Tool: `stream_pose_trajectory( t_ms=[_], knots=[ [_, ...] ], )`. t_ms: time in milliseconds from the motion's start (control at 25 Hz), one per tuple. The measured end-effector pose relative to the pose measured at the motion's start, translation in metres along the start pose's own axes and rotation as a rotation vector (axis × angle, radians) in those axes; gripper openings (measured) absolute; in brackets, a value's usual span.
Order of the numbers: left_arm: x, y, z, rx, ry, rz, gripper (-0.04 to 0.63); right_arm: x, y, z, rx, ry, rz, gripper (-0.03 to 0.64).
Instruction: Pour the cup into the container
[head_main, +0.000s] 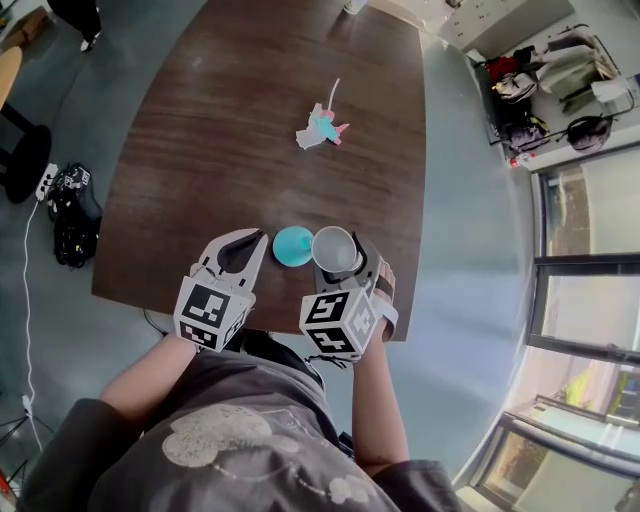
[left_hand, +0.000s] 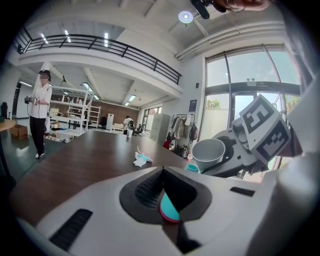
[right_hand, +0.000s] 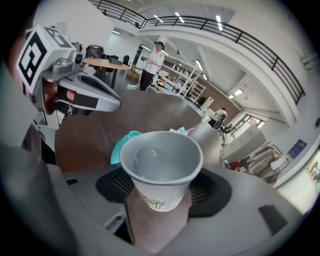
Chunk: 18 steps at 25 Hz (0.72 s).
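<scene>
Right tool (right_hand: 160, 189): grasping white cup (right_hand: 161, 160) just beside teal container (head_main: 291, 246).
Left tool (left_hand: 162, 172): clenched, empty, near container.
Table (head_main: 250, 120): small toy (head_main: 321, 128) well beyond.

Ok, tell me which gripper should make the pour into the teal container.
Right. The right gripper already holds the cup upright, close beside the container. The left gripper is shut on nothing and sits on the container's other side.

Dark wooden counter (head_main: 200, 150), bearing a teal container (head_main: 291, 245) at the near edge and a pink-and-teal paper scrap (head_main: 321, 128) well beyond the container.
</scene>
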<state>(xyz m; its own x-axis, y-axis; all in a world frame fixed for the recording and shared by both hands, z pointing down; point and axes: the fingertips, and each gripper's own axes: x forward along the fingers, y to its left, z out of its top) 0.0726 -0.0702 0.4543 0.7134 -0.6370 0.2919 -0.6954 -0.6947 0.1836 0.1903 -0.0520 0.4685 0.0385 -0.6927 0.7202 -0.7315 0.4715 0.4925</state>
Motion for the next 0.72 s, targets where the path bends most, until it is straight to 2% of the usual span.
stream_pose_trajectory(
  t_ms=[200,440,720],
  knots=[
    [0.002,0.002,0.002,0.002,-0.013,0.001,0.008,0.001,-0.003,0.001,-0.044,0.013,-0.022,0.293],
    [0.008,-0.001,-0.001,-0.01,-0.001,-0.015,0.008,0.005,-0.002,0.003,-0.145,0.034,-0.053,0.293],
    [0.011,-0.003,-0.003,-0.02,0.0,-0.03,0.008,0.005,-0.003,0.004,-0.198,0.058,-0.078,0.293]
  ],
)
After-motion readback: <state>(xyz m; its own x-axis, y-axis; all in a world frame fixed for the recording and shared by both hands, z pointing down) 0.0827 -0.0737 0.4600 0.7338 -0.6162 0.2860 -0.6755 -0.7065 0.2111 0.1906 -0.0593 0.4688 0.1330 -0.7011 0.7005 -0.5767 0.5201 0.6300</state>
